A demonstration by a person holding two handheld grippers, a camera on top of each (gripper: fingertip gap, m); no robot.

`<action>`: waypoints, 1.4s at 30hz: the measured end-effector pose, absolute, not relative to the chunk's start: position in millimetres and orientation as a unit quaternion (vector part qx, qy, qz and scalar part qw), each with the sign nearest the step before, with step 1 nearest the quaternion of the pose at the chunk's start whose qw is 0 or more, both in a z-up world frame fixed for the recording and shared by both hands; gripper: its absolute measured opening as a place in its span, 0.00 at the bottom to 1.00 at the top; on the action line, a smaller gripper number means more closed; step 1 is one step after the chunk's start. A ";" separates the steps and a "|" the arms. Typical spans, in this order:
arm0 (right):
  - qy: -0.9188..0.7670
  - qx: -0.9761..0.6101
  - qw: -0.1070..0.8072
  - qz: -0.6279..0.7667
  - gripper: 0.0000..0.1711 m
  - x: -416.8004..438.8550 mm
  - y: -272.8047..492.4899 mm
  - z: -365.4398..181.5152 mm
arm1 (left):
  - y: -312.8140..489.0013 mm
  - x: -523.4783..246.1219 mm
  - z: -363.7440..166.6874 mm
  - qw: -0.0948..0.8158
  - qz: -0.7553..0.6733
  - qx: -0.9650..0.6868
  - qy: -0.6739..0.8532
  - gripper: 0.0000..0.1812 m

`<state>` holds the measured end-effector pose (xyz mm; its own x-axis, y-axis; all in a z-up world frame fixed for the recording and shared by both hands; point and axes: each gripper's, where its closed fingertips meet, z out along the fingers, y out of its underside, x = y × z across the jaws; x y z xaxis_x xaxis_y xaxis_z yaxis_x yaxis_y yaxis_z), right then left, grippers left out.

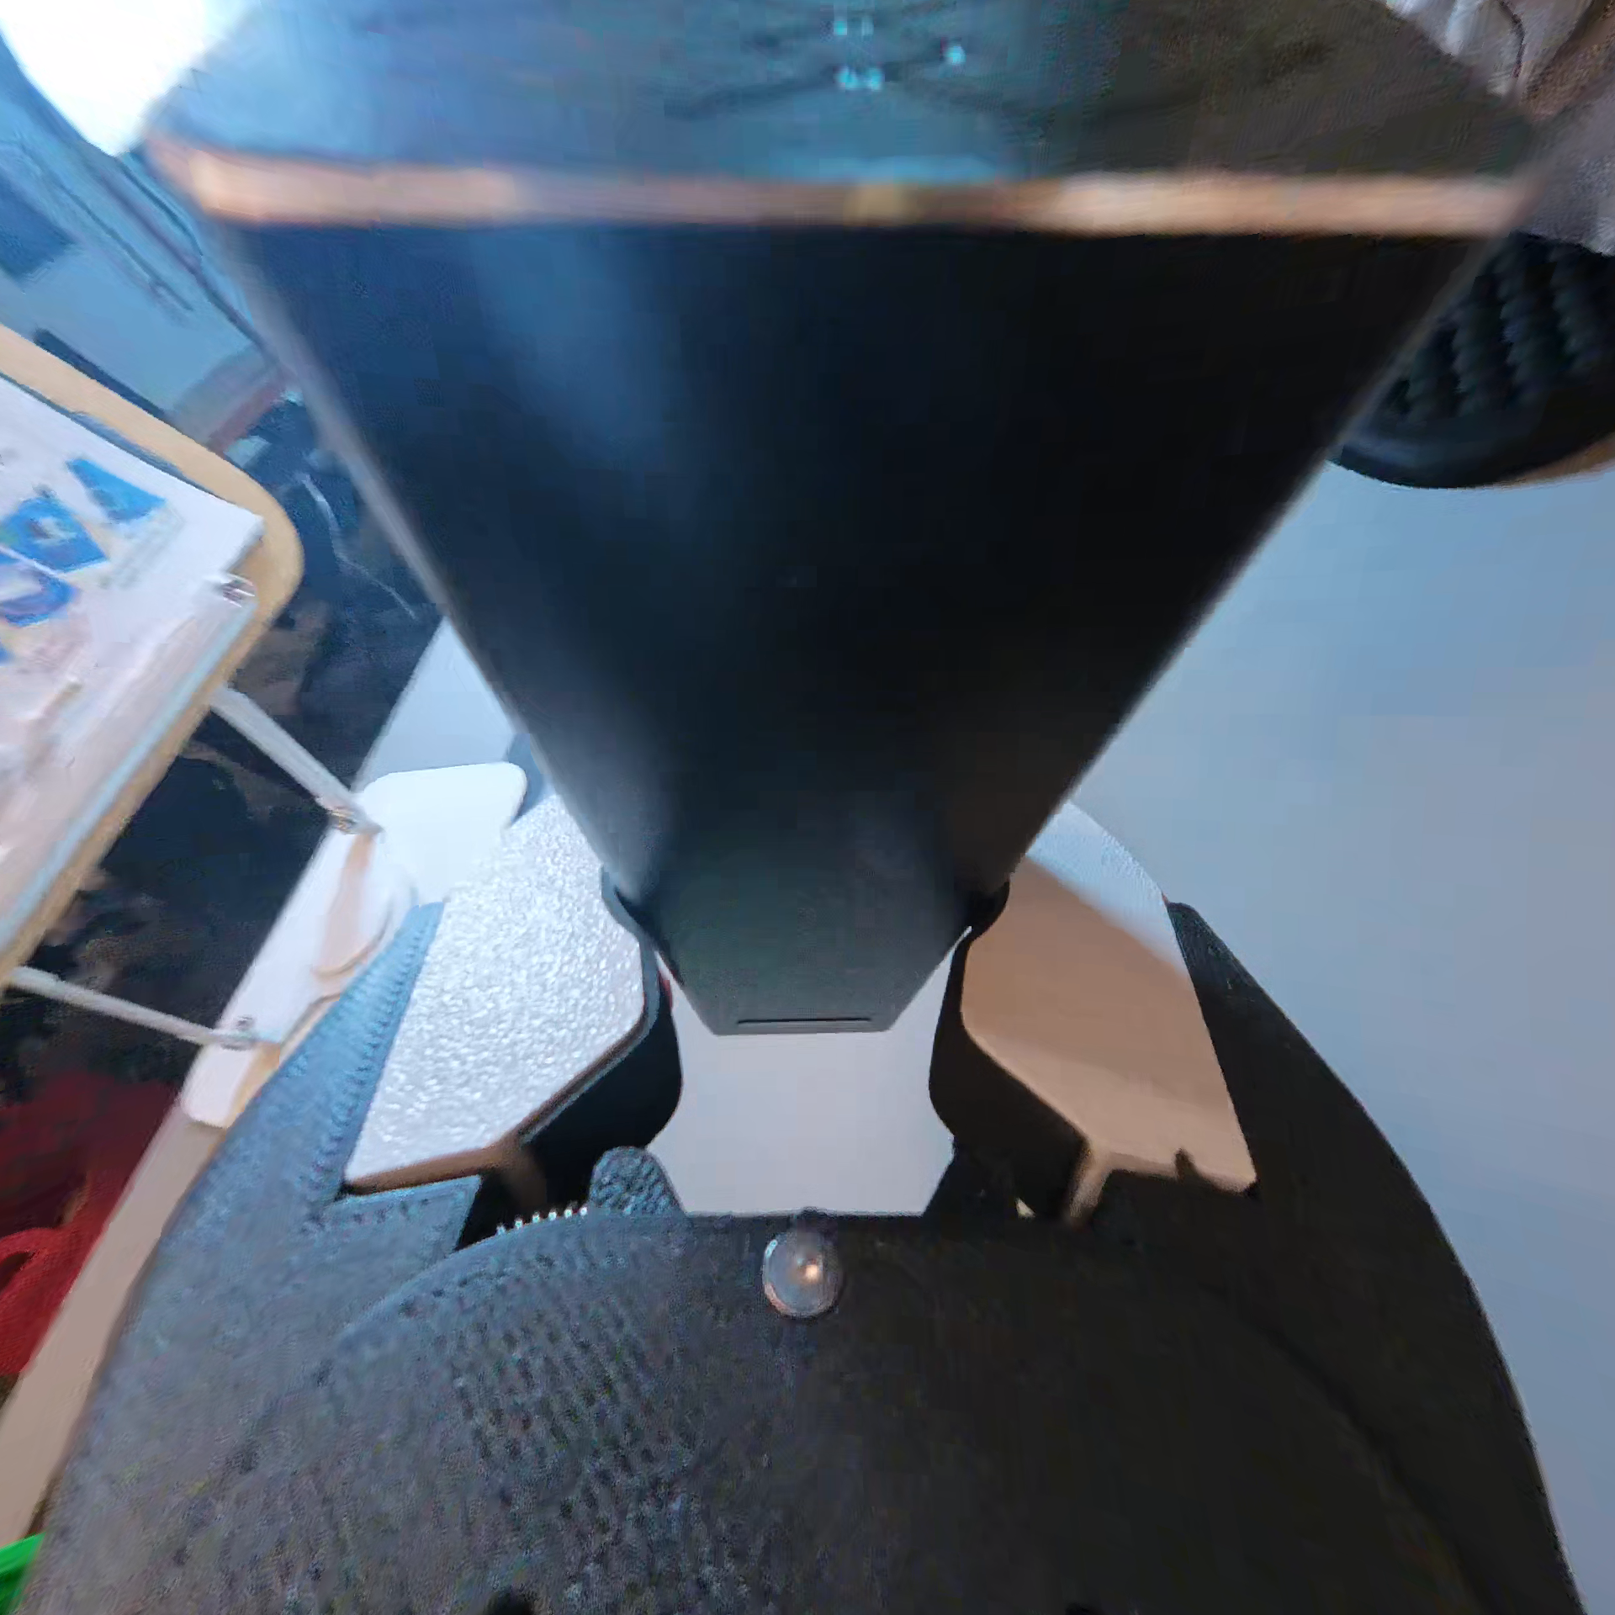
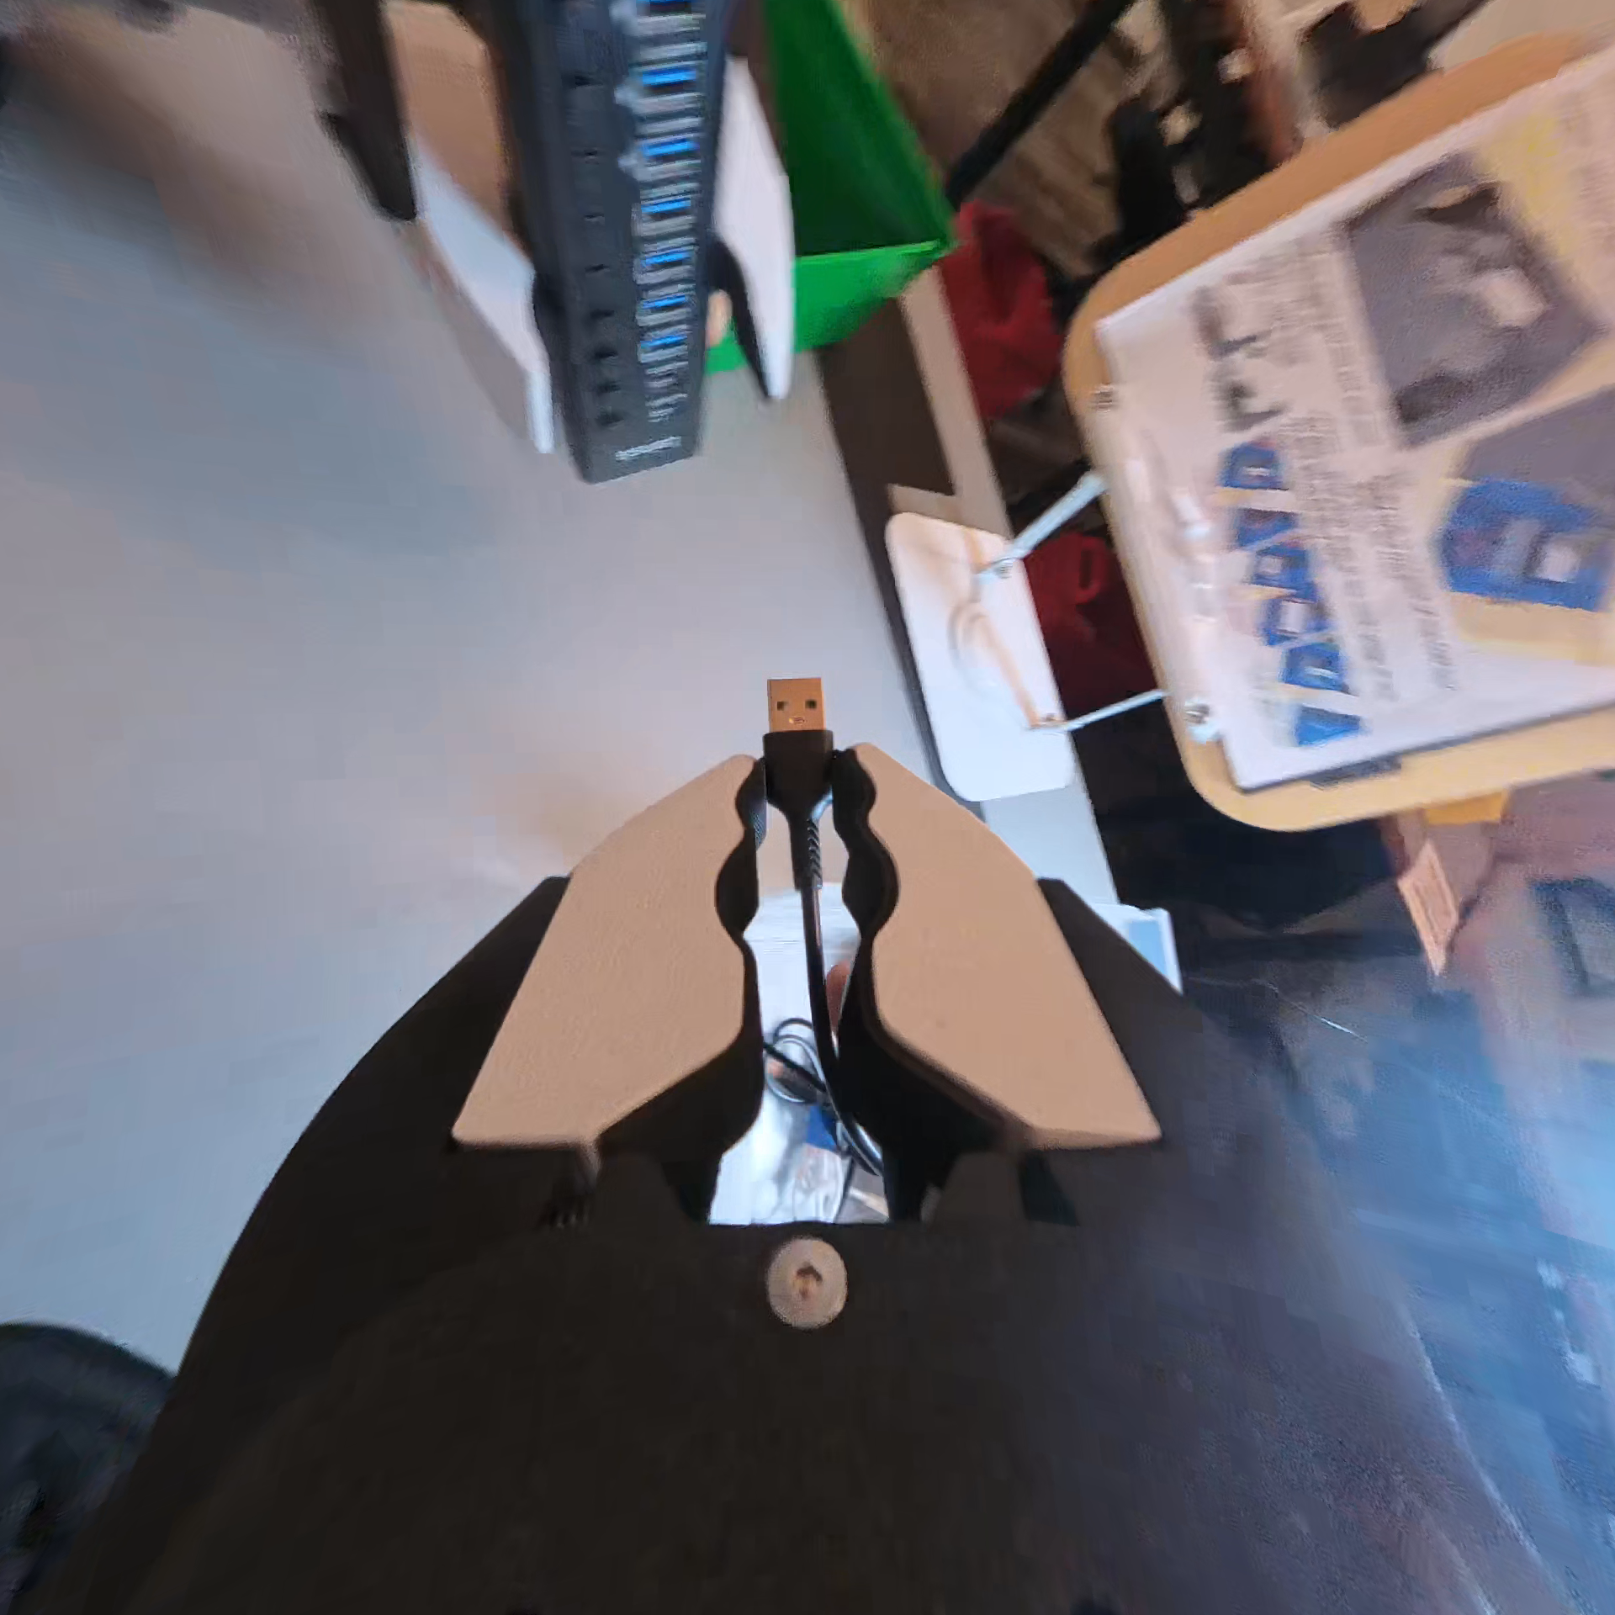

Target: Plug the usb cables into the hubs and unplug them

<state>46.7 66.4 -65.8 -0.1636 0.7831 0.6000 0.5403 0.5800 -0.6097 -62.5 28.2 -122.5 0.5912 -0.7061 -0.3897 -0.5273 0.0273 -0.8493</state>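
Observation:
My left gripper (image 1: 808, 957) is shut on a long black USB hub (image 1: 786, 568), gripping its near end, and the hub's plain side fills most of the left wrist view. In the right wrist view the same hub (image 2: 625, 236) hangs above the white table (image 2: 350, 655), its row of blue ports facing the camera, with the left gripper's pale fingers (image 2: 476, 262) on either side. My right gripper (image 2: 800, 769) is shut on the black plug of a USB cable (image 2: 808, 891). The metal plug tip (image 2: 795, 703) points toward the hub, well short of it.
A wooden board with a printed sheet (image 2: 1363, 454) stands on wire legs on a white base (image 2: 979, 655) at the table edge; it also shows in the left wrist view (image 1: 114, 594). A green thing (image 2: 848, 218) and a red thing (image 2: 996, 297) lie beyond the edge. A dark woven object (image 1: 1521, 367) sits at upper right. Across from one pair of fingers to the other is roughly 15 centimeters. The dark woven object (image 1: 1521, 367) is about 30 centimeters from both grippers' fingertips.

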 end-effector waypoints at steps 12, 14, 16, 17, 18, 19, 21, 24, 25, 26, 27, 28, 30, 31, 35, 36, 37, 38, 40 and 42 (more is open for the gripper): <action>-0.572 -0.560 0.575 0.171 0.09 97.5 188.4 -36.4 | 26.8 -60.5 -81.8 0.610 -0.041 -0.664 0.430 0.40; -0.576 -0.618 0.506 0.174 0.09 96.4 212.6 -85.9 | 24.8 -59.6 -78.5 0.615 -0.048 -0.661 0.427 0.40; -0.575 -0.666 0.448 0.160 0.11 99.7 231.2 -128.6 | 22.1 -58.4 -73.6 0.621 -0.054 -0.656 0.425 0.40; -0.575 -0.672 0.438 0.159 0.14 100.4 235.0 -138.4 | 20.7 -58.0 -71.0 0.624 -0.056 -0.654 0.425 0.40; -0.575 -0.675 0.432 0.164 0.18 100.4 235.3 -141.3 | 19.3 -57.8 -68.7 0.626 -0.057 -0.651 0.425 0.40; -0.571 -0.676 0.434 0.172 0.22 100.0 234.5 -137.6 | 18.2 -57.7 -66.9 0.627 -0.059 -0.650 0.425 0.40; -0.559 -0.662 0.462 0.190 0.26 100.2 231.1 -117.5 | 16.4 -57.3 -64.0 0.631 -0.068 -0.646 0.424 0.40; -0.541 -0.641 0.495 0.228 0.27 103.2 221.1 -86.3 | 14.7 -54.9 -62.0 0.636 -0.091 -0.641 0.419 0.39; -0.538 -0.634 0.502 0.238 0.27 104.1 217.4 -78.3 | 14.3 -53.9 -62.5 0.636 -0.096 -0.640 0.419 0.39; -0.536 -0.626 0.509 0.247 0.27 104.3 213.1 -70.5 | 13.9 -52.6 -63.0 0.636 -0.101 -0.640 0.420 0.39; -0.536 -0.616 0.515 0.259 0.27 103.0 207.1 -62.8 | 13.4 -50.8 -63.7 0.635 -0.106 -0.639 0.421 0.39; -0.541 -0.602 0.521 0.272 0.27 100.0 198.2 -54.6 | 12.8 -48.7 -64.3 0.634 -0.111 -0.638 0.422 0.40; -0.559 -0.564 0.531 0.297 0.27 90.1 173.9 -38.2 | 11.1 -43.3 -65.2 0.632 -0.123 -0.636 0.425 0.40; -0.571 -0.542 0.533 0.310 0.27 83.9 158.5 -30.5 | 9.8 -39.8 -65.7 0.631 -0.131 -0.633 0.428 0.39; -0.641 -0.442 0.511 0.364 0.28 51.1 75.5 -14.4 | 7.0 -23.9 -72.2 0.619 -0.151 -0.631 0.442 0.39; -0.662 -0.415 0.498 0.376 0.29 41.8 51.4 -16.5 | 6.2 -18.9 -75.7 0.613 -0.153 -0.631 0.449 0.39; -0.686 -0.392 0.478 0.384 0.31 32.8 28.1 -22.5 | 5.3 -13.1 -79.6 0.607 -0.158 -0.631 0.456 0.39; -0.707 -0.374 0.457 0.389 0.34 23.8 6.7 -30.8 | 4.3 -7.0 -83.5 0.601 -0.162 -0.631 0.463 0.39; -0.732 -0.350 0.449 0.375 0.38 4.4 -22.0 -46.8 | 2.9 5.4 -91.7 0.589 -0.170 -0.631 0.475 0.39; -0.744 -0.334 0.454 0.358 0.40 -11.9 -40.3 -61.0 | 1.4 16.9 -100.9 0.575 -0.173 -0.632 0.490 0.39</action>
